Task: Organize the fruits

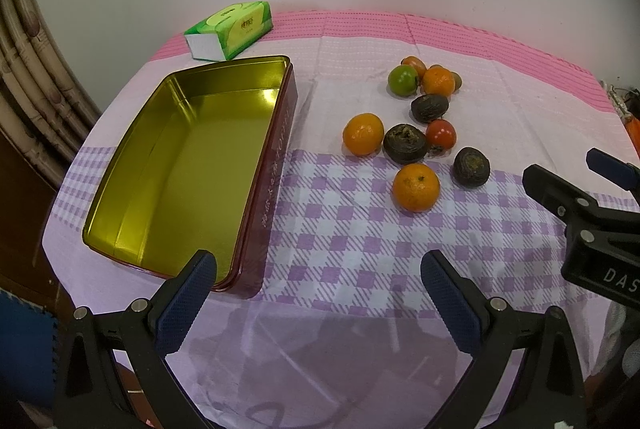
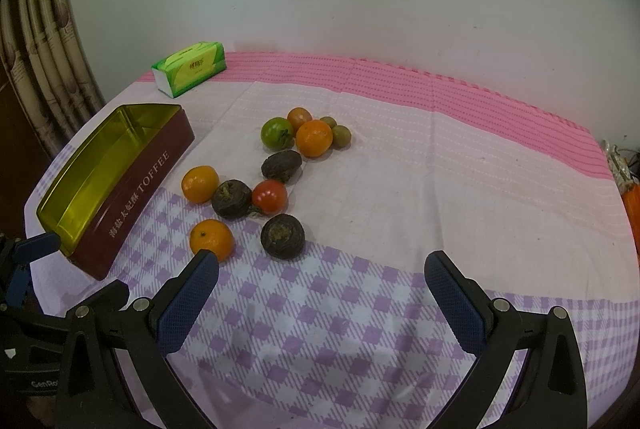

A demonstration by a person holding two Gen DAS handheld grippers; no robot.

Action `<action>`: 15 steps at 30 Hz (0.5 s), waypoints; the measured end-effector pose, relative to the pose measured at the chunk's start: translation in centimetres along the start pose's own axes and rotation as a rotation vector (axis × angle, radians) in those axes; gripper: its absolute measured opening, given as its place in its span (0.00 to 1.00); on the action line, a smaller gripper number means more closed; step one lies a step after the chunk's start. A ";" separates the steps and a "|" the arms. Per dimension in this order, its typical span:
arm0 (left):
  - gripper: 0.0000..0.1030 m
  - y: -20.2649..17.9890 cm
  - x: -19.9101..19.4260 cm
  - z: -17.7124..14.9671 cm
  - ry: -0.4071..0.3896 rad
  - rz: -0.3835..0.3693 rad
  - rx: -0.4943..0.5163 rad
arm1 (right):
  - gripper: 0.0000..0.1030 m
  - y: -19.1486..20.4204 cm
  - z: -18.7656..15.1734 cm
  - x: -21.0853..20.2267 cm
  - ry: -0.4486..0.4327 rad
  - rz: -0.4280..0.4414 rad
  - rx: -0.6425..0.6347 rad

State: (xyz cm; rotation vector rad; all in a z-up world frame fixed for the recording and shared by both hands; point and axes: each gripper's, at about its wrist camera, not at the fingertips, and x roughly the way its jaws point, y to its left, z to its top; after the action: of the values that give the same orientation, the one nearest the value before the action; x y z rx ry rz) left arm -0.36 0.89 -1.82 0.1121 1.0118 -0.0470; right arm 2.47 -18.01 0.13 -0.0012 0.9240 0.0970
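Observation:
An empty tin [image 1: 272,165] with a gold inside and maroon sides lies on the left of the checked tablecloth; its side reads TOFFEE [image 2: 136,189]. To its right is a loose cluster of fruit: oranges [image 1: 416,187] [image 2: 211,240], dark wrinkled fruits [image 1: 471,167] [image 2: 283,236], a red tomato [image 1: 441,133] [image 2: 270,195] and a green fruit [image 1: 402,79] [image 2: 277,133]. My left gripper [image 1: 319,263] hovers open and empty near the tin's front corner. My right gripper [image 2: 322,263] is open and empty, just short of the nearest orange and dark fruit.
A green tissue pack [image 1: 230,29] [image 2: 190,73] lies at the back left by the white wall. A curtain [image 2: 48,69] hangs at the far left. The table's edge drops off at the right, where orange clutter [image 2: 632,205] shows.

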 end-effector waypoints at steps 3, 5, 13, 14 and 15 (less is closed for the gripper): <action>0.99 0.0 0.0 0.0 -0.001 0.002 0.001 | 0.99 0.0 0.0 0.0 0.002 0.000 -0.001; 0.99 -0.1 0.0 0.0 -0.001 0.001 0.003 | 0.99 -0.1 0.0 0.0 0.003 0.002 0.000; 0.99 -0.1 0.1 -0.1 0.000 0.004 0.002 | 0.99 -0.1 -0.1 0.0 0.006 0.000 0.000; 0.99 -0.1 0.1 -0.1 -0.001 0.005 0.003 | 0.99 -0.1 -0.1 0.1 0.007 0.002 0.000; 0.99 -0.1 0.1 -0.1 0.000 0.003 0.003 | 0.99 -0.2 0.0 0.2 0.008 0.001 0.000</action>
State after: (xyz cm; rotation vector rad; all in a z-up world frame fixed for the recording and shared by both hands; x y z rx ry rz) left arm -0.36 0.76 -1.98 0.1159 1.0115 -0.0461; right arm 2.57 -18.21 -0.02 -0.0010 0.9315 0.0985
